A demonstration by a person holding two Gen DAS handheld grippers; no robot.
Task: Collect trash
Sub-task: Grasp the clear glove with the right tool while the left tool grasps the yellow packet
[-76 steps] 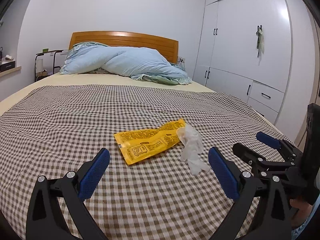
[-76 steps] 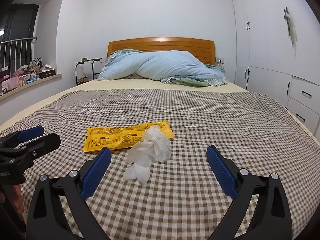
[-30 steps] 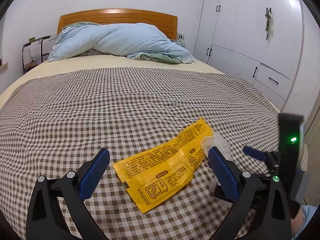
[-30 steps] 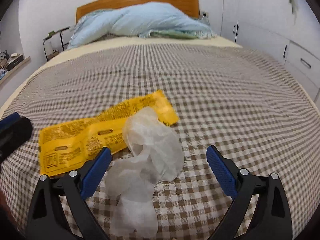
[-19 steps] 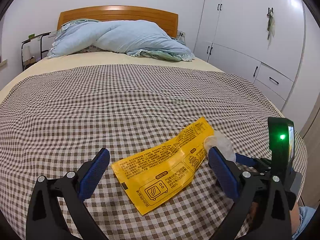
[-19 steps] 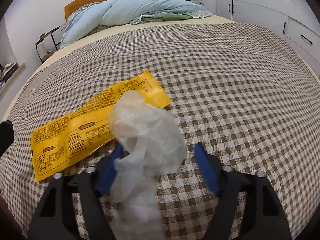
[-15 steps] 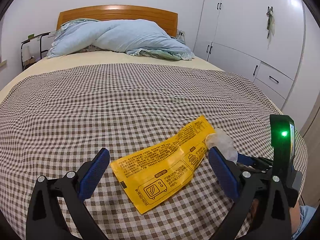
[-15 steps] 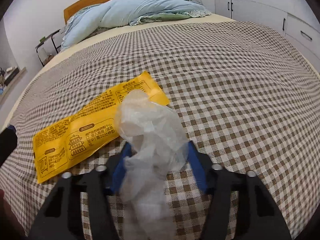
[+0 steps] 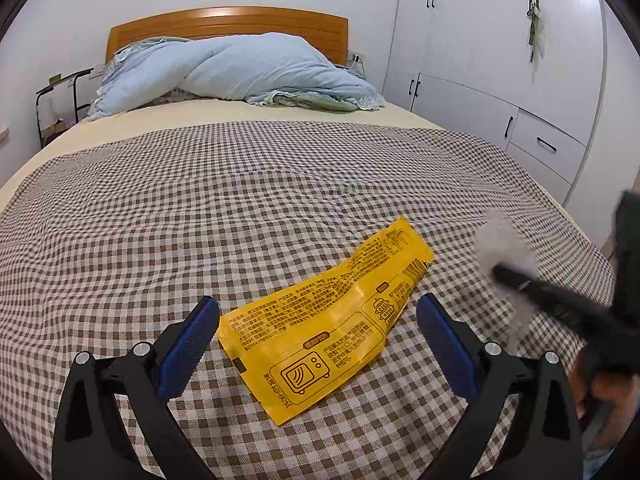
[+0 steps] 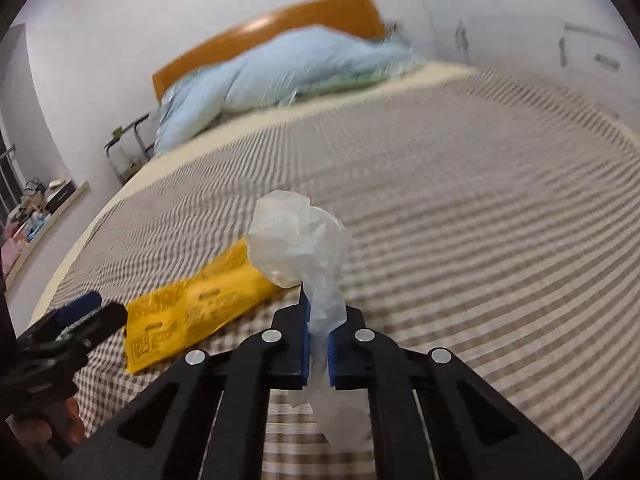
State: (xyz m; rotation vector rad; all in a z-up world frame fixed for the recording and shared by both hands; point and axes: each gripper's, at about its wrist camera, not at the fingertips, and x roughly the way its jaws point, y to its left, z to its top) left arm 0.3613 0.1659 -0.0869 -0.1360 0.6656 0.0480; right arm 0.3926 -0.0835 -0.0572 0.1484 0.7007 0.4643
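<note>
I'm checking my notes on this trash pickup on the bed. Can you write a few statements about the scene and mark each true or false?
1. The right tongs are shut on the crumpled clear plastic. True.
2. The yellow wrapper is held by the left tongs. False: it lies on the checked bedspread between their open blue pads.
3. The wrapper shows a microwave symbol. True.
4. The blue duvet covers the wrapper. False: it is piled by the headboard.

Crumpled translucent plastic glove (image 10: 298,240) pinched upright, lifted; yellow wrapper (image 9: 328,320) flat on bed.
</note>
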